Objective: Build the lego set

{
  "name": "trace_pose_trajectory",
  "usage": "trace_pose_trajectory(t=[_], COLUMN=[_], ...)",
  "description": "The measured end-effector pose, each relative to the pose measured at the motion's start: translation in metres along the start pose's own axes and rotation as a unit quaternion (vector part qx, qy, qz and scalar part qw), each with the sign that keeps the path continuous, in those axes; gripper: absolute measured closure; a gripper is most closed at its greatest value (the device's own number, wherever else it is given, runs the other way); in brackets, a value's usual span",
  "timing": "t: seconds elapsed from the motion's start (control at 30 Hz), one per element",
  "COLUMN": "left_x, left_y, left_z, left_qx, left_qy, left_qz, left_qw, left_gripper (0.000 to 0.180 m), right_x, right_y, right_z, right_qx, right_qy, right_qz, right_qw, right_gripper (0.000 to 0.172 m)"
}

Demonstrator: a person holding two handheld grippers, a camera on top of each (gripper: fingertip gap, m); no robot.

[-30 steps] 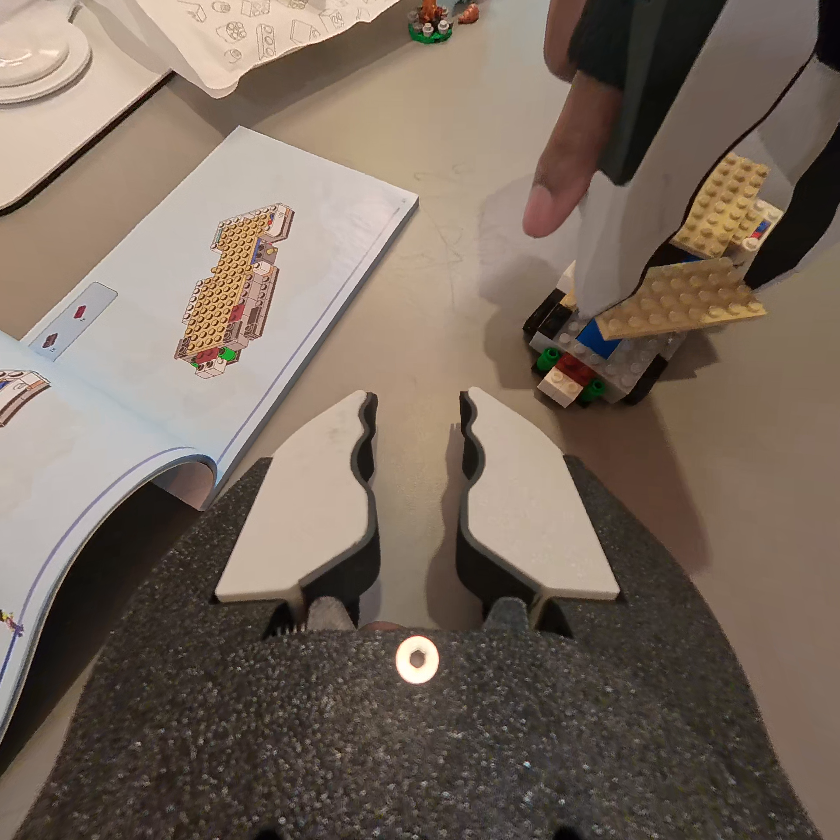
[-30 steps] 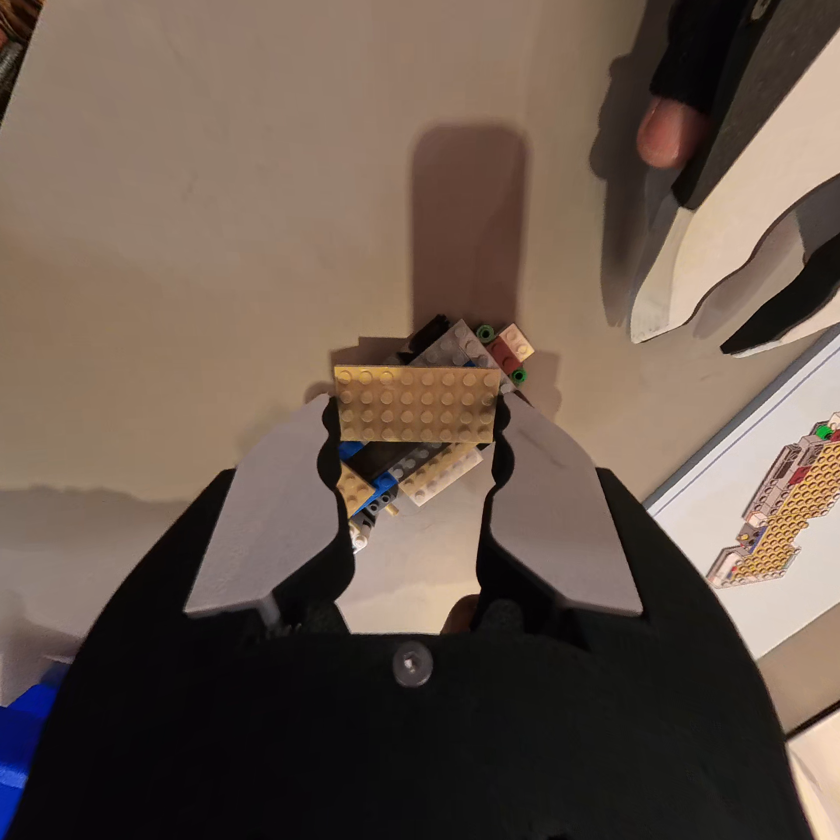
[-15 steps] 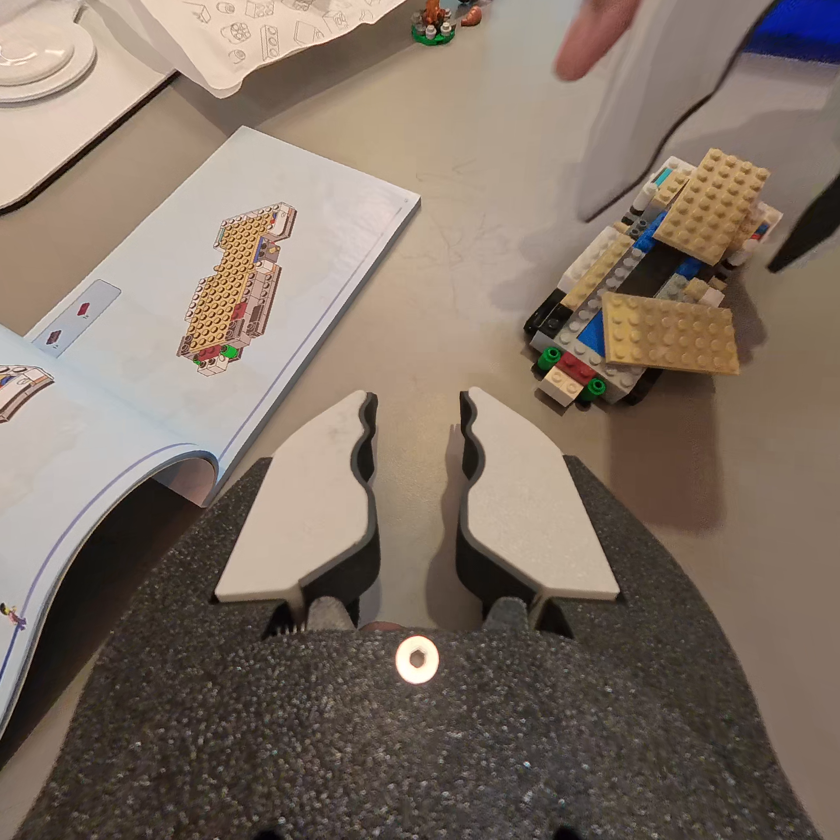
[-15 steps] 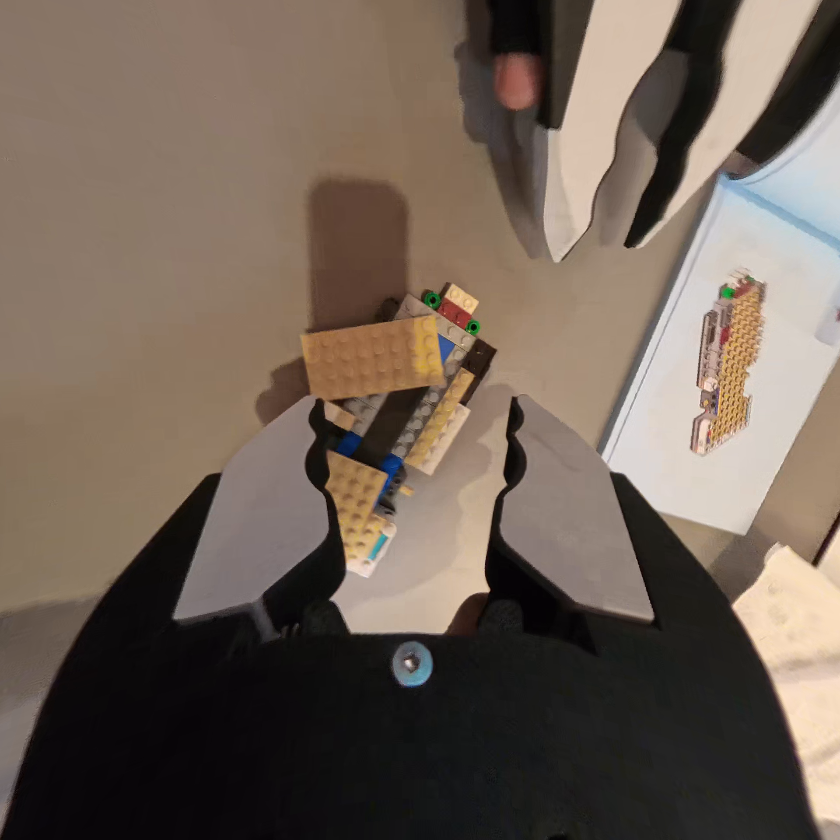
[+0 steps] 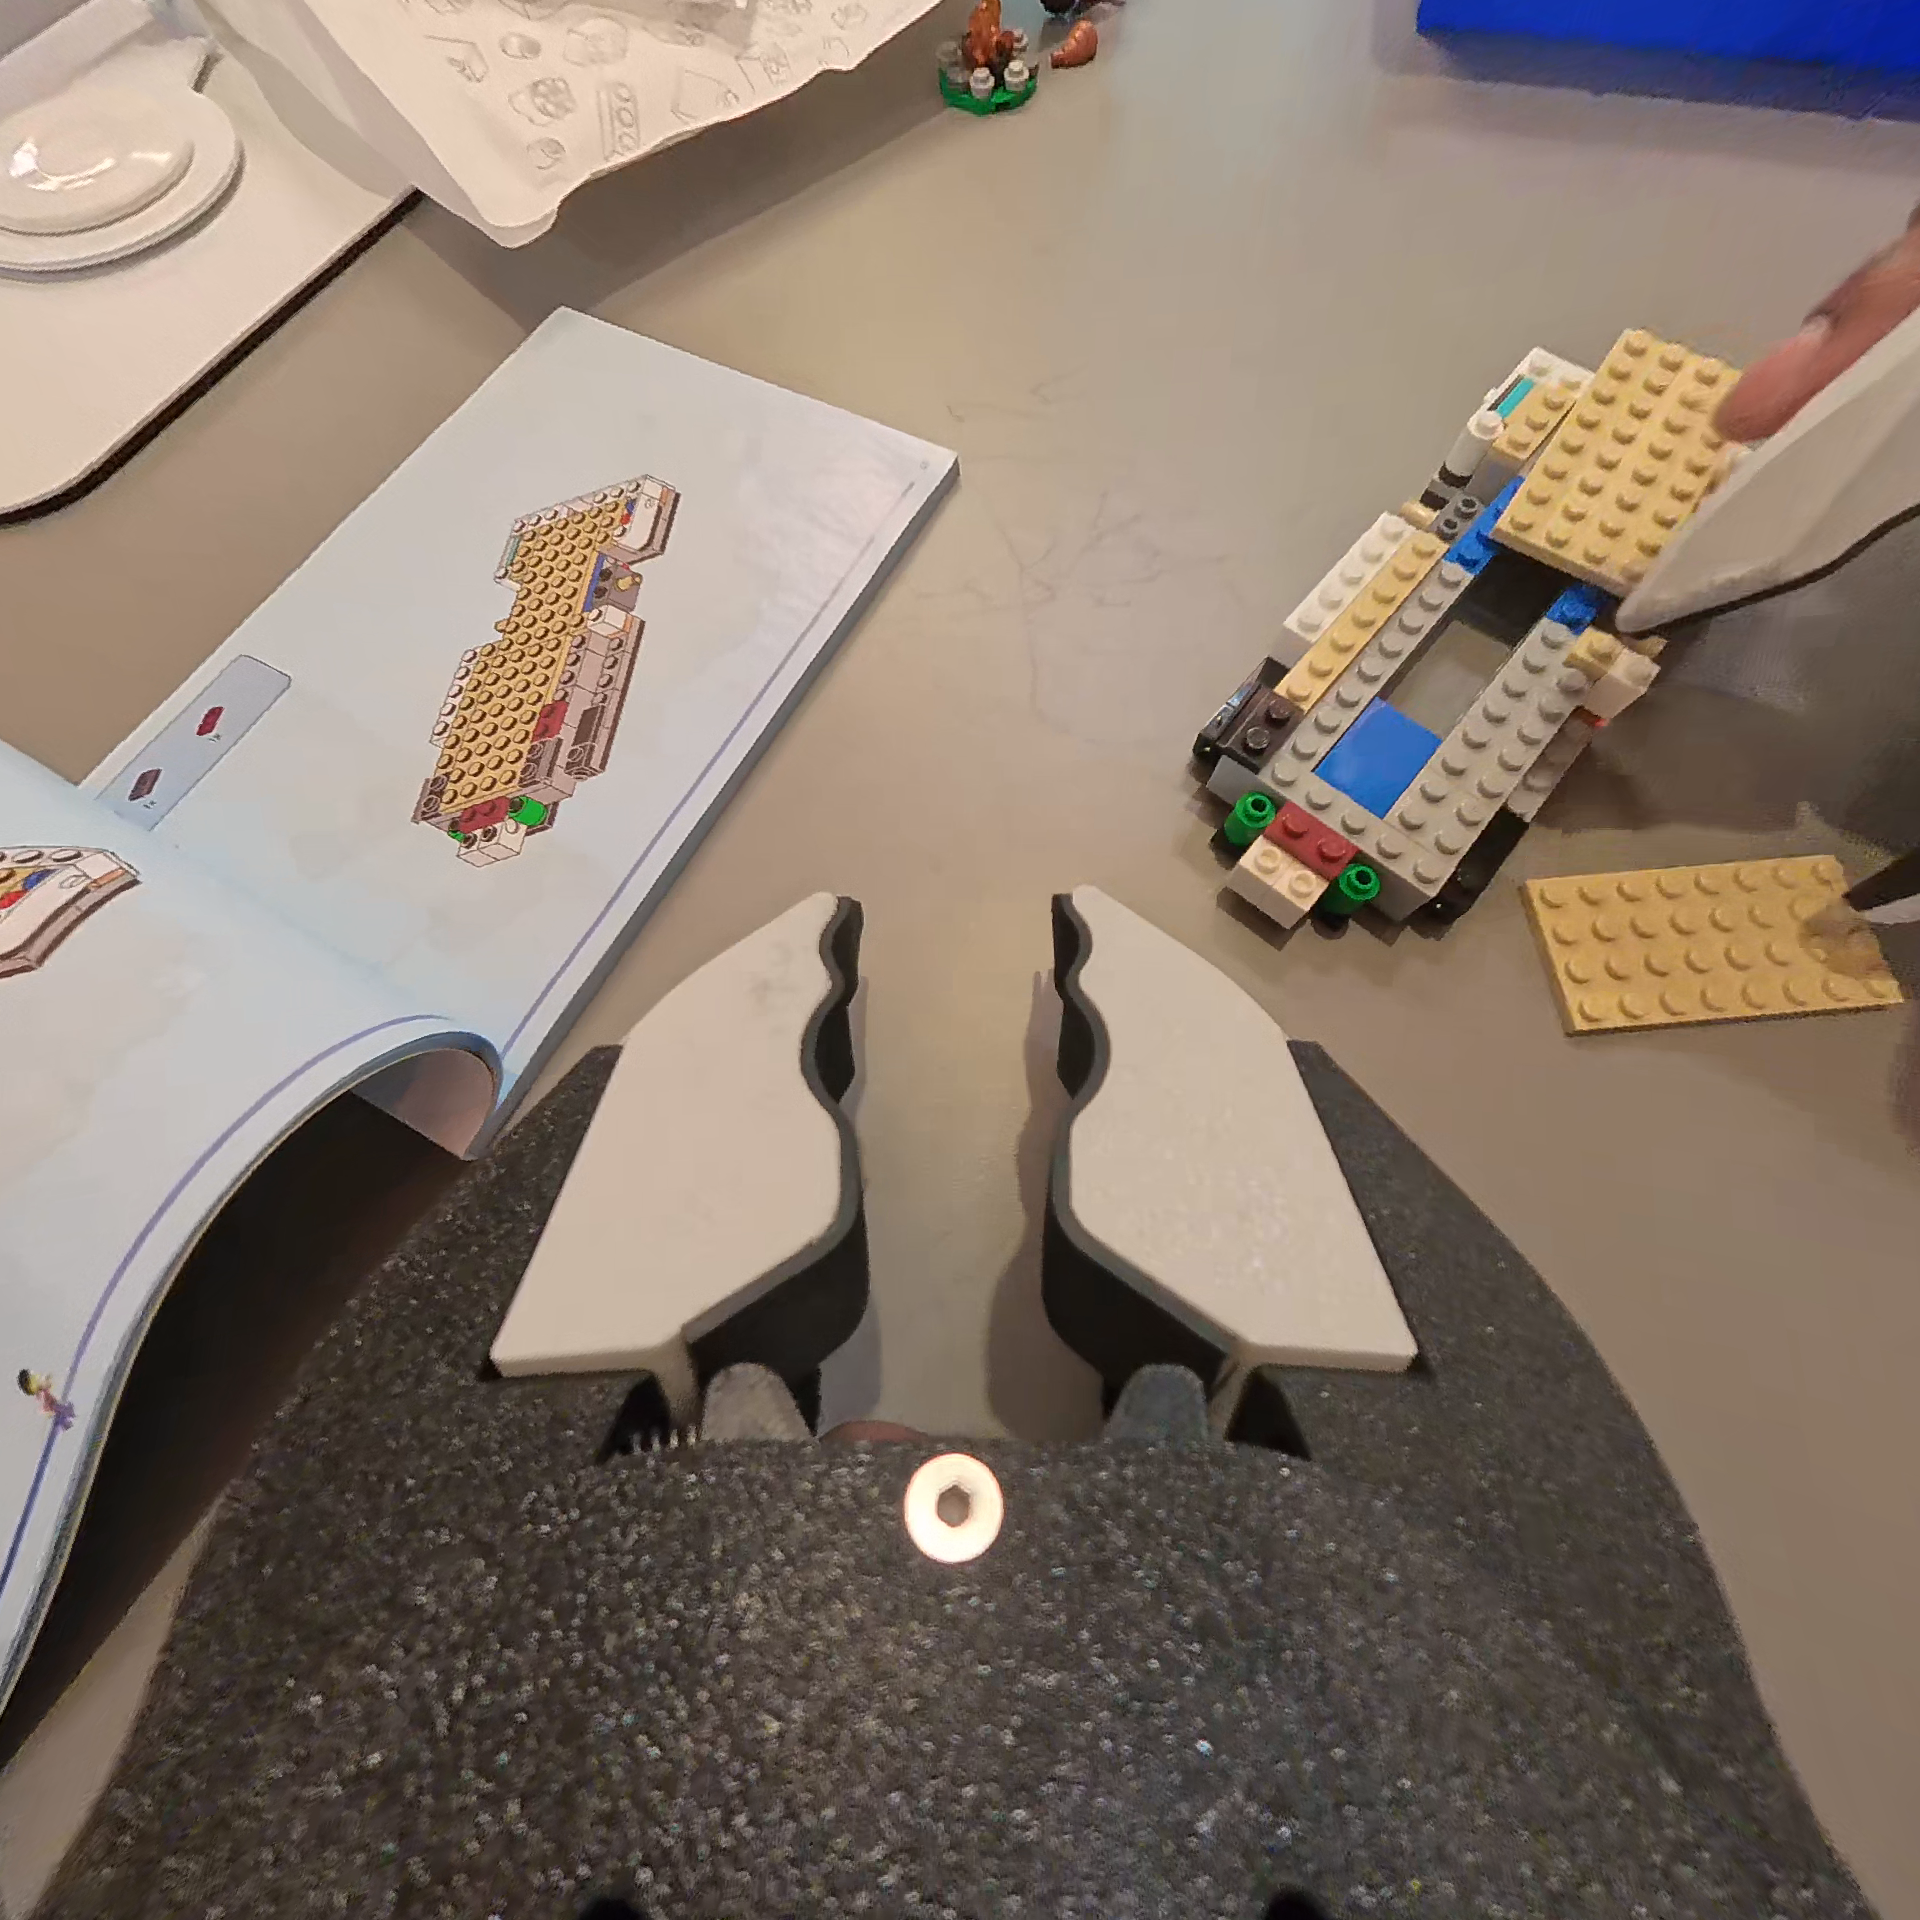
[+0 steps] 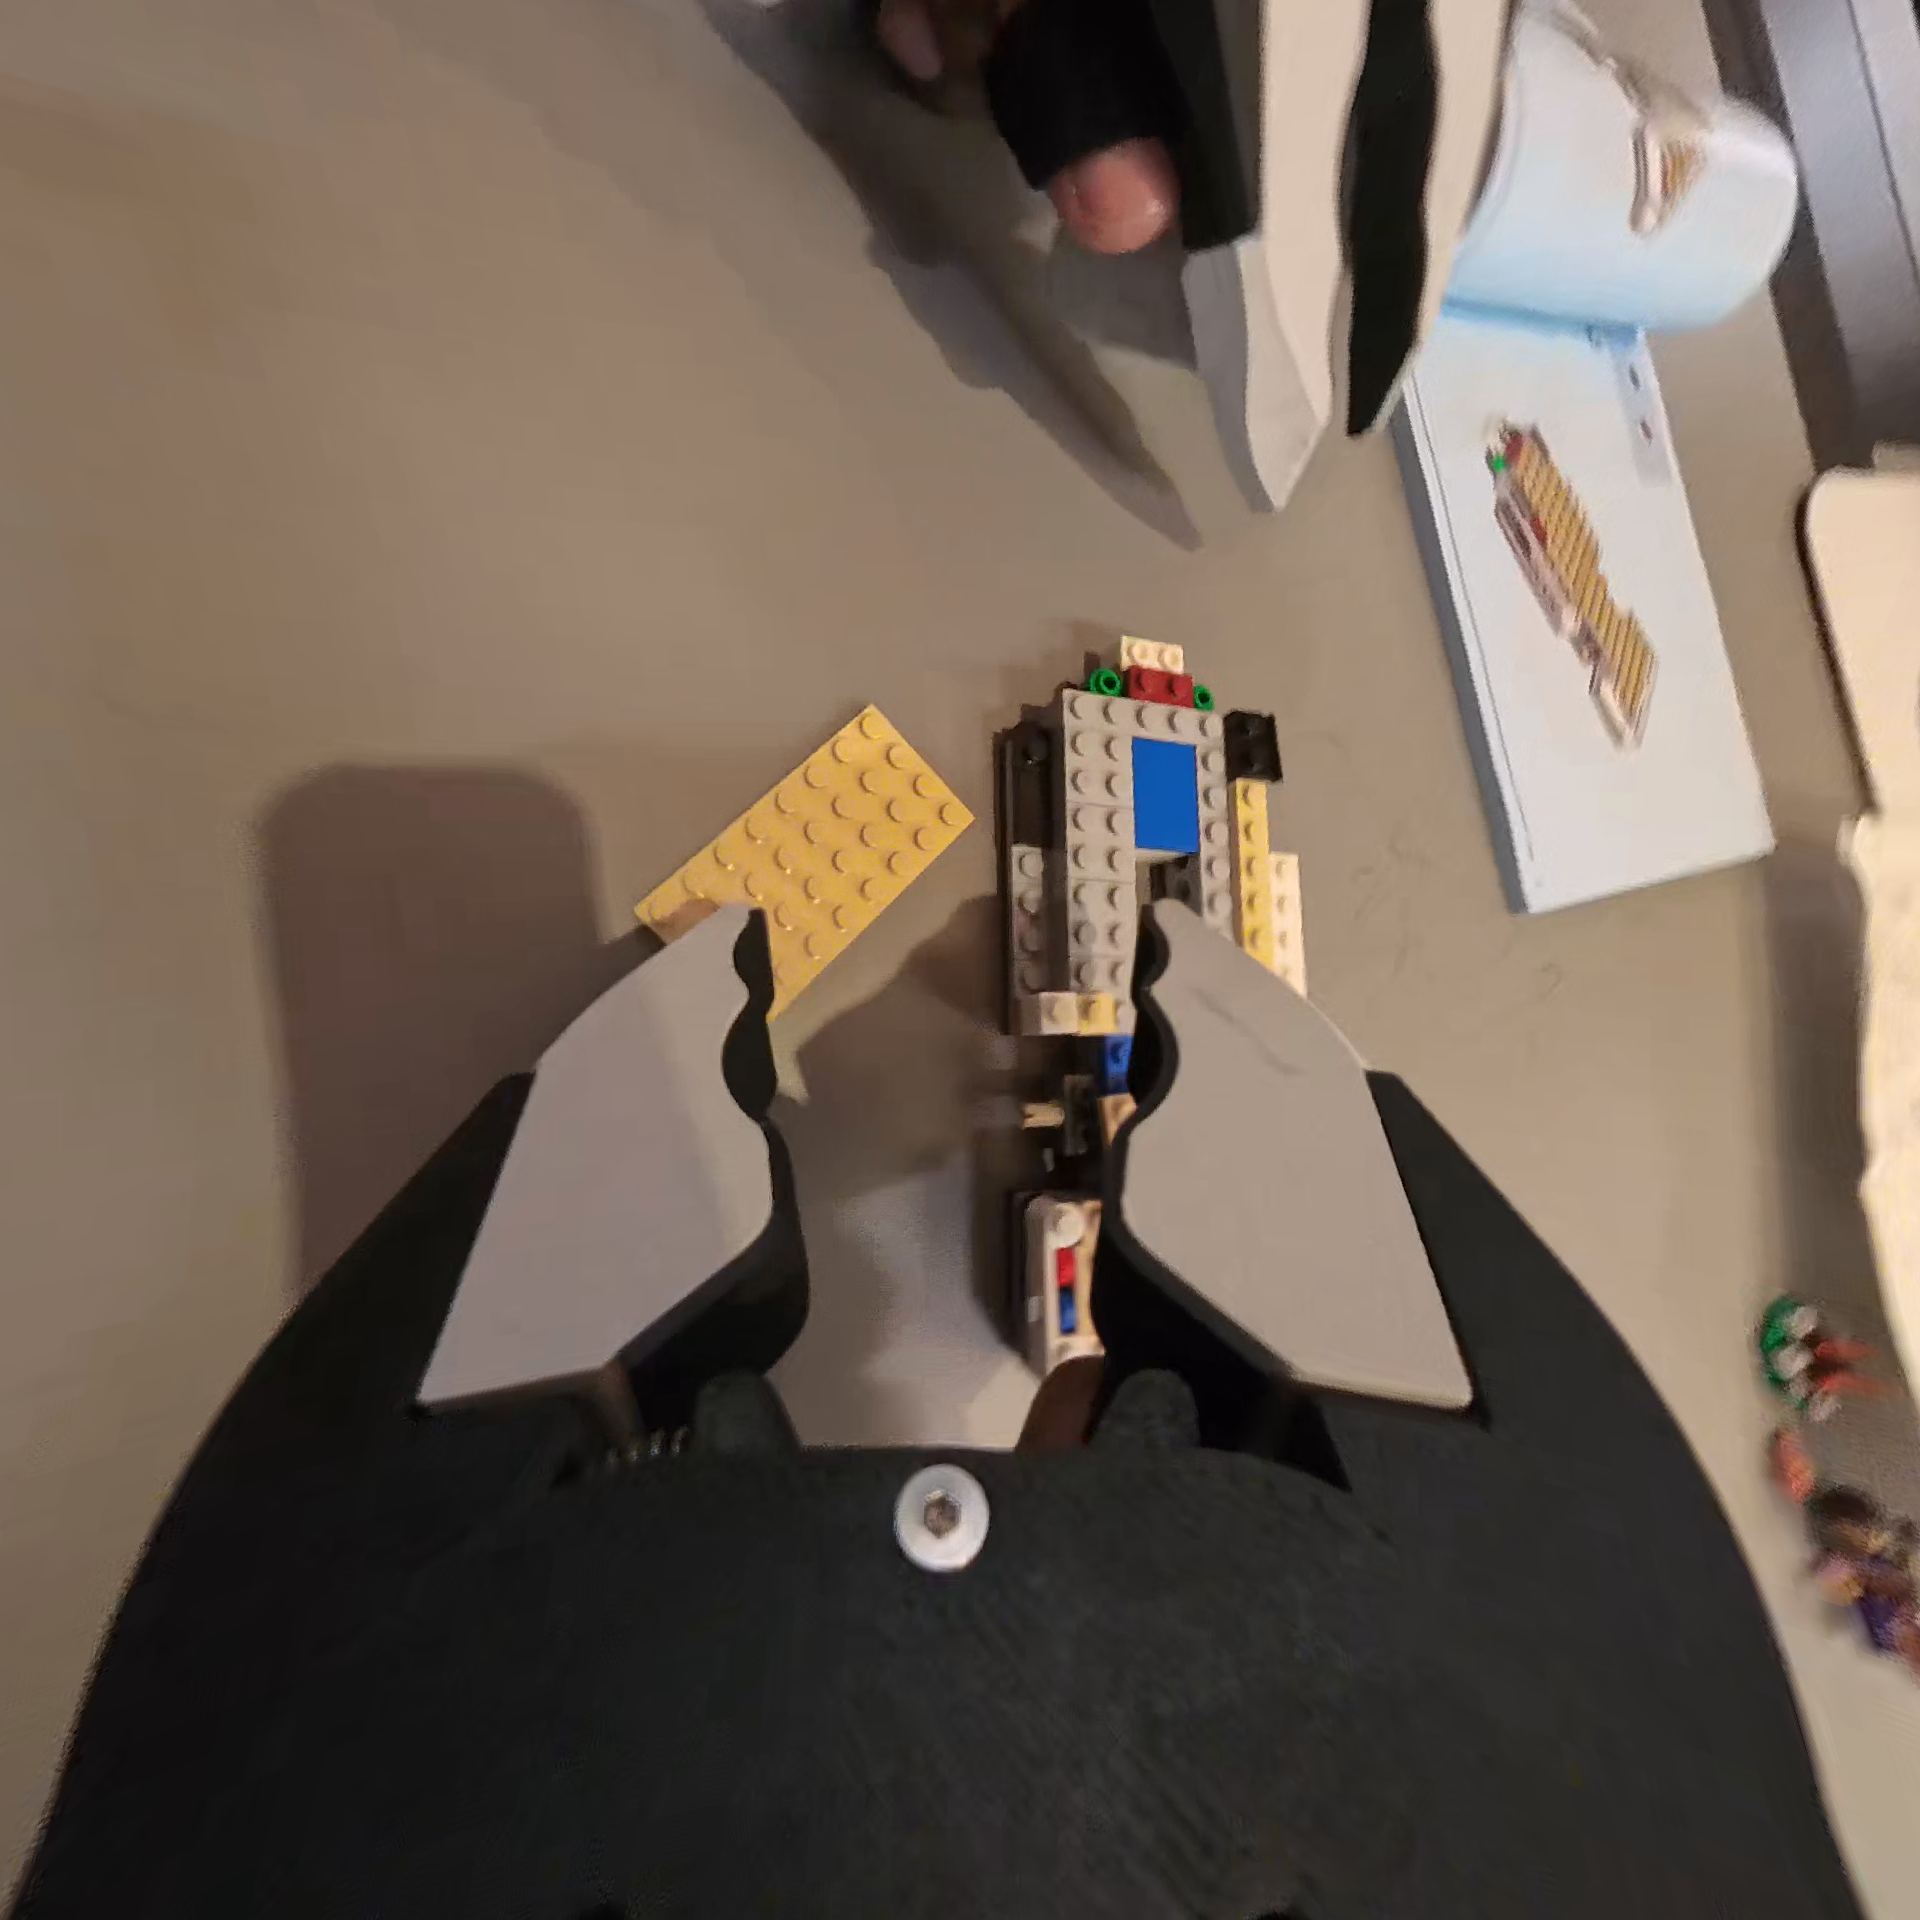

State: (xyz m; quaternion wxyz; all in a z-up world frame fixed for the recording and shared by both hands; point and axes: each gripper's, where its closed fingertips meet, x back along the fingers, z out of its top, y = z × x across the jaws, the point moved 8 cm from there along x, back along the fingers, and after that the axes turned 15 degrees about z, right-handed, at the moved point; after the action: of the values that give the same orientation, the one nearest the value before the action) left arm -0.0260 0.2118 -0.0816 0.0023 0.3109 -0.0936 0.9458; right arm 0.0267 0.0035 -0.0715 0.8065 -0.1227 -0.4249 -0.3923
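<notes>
My left gripper (image 5: 956,914) is open and empty, low over the bare table between an open instruction booklet (image 5: 520,623) and a brick model (image 5: 1455,707). It also shows at the top of the right wrist view (image 6: 1320,457). My right gripper (image 6: 951,920) is open wide and grips nothing. Its left fingertip (image 6: 727,935) is over the end of a loose tan plate (image 6: 821,831) that lies flat on the table. Its right fingertip (image 6: 1174,935) is over the grey, blue and tan model (image 6: 1101,831). In the left wrist view the plate (image 5: 1704,945) lies right of the model, which carries a second tan plate (image 5: 1621,468).
A white sheet with line drawings (image 5: 623,83) and a white board with a dish (image 5: 104,187) lie at the far left. A small figure on a green base (image 5: 987,73) stands at the back, with a blue object (image 5: 1662,31) at the far right. Small figures (image 6: 1818,1371) lie right of the right gripper.
The right gripper held the tan plate over the model, opened and lifted away, leaving it on the model. Now the plate lies on the table beside the model and the gripper is low again. The left gripper is unmoved.
</notes>
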Motion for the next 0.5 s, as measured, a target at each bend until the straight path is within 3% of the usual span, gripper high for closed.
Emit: trace_pose_trajectory(t=[0.17,0.3,0.4,0.5], left_x=[0.0,-0.001,0.0,0.001], left_y=[0.0,0.003,0.004,0.004], left_z=[-0.001,0.0,0.0,0.001], left_qx=[-0.002,-0.012,-0.009,-0.005], left_qy=[-0.005,-0.006,-0.004,0.001], left_qz=[0.003,0.003,0.0,0.0], left_qw=[1.0,1.0,1.0,1.0], left_gripper=[0.144,0.144,0.145,0.145], right_x=[-0.01,-0.021,-0.024,-0.026], right_y=[-0.02,-0.028,-0.025,-0.019], right_z=[-0.001,0.0,0.004,0.007], right_qx=[-0.231,-0.267,-0.265,-0.252], right_qy=[0.017,0.023,0.031,0.024], right_qz=[0.037,0.002,-0.001,0.015], right_qw=[0.972,0.963,0.964,0.967], right_gripper=[0.108,0.11,0.136,0.137])
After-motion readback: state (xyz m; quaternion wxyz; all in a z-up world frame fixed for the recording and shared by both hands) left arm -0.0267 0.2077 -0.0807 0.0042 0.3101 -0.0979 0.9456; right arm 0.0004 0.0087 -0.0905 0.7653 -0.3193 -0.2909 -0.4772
